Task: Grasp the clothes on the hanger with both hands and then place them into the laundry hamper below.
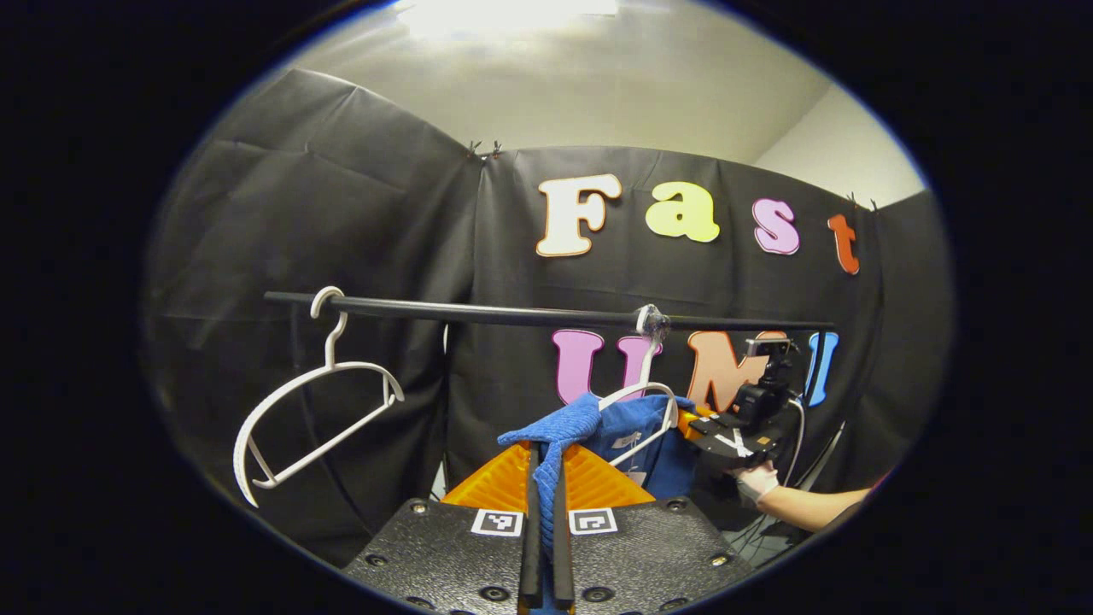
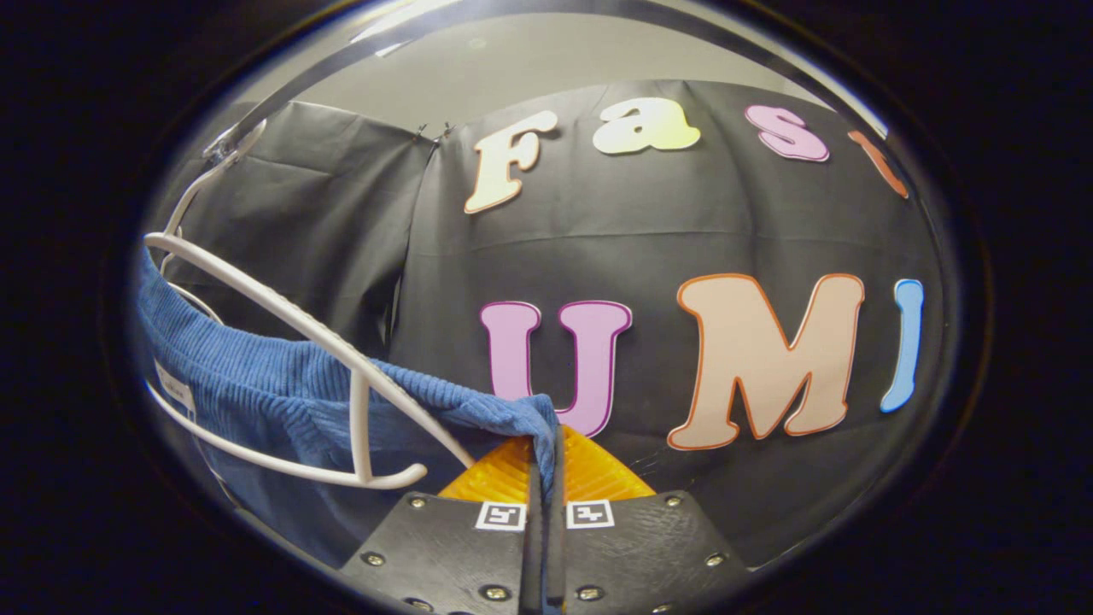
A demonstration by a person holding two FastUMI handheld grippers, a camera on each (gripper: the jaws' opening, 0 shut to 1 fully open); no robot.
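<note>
Black rail (image 1: 546,315) — bare white hanger (image 1: 316,410)

In the left gripper view, a rail (image 1: 546,316) runs across in front of the booth wall. An empty hanger (image 1: 316,410) hangs from it at the left; a second hanger (image 1: 645,401) hangs toward the right, carrying the garment (image 1: 636,444). My left tongs (image 1: 546,504) pinch a fold of that garment before me. My right tongs (image 1: 726,440) sit just right of the garment, my hand (image 1: 756,483) below them. In the right gripper view, garment (image 2: 282,401) and hanger (image 2: 341,359) lie left, a fold nipped in my right tongs (image 2: 545,504).
</note>
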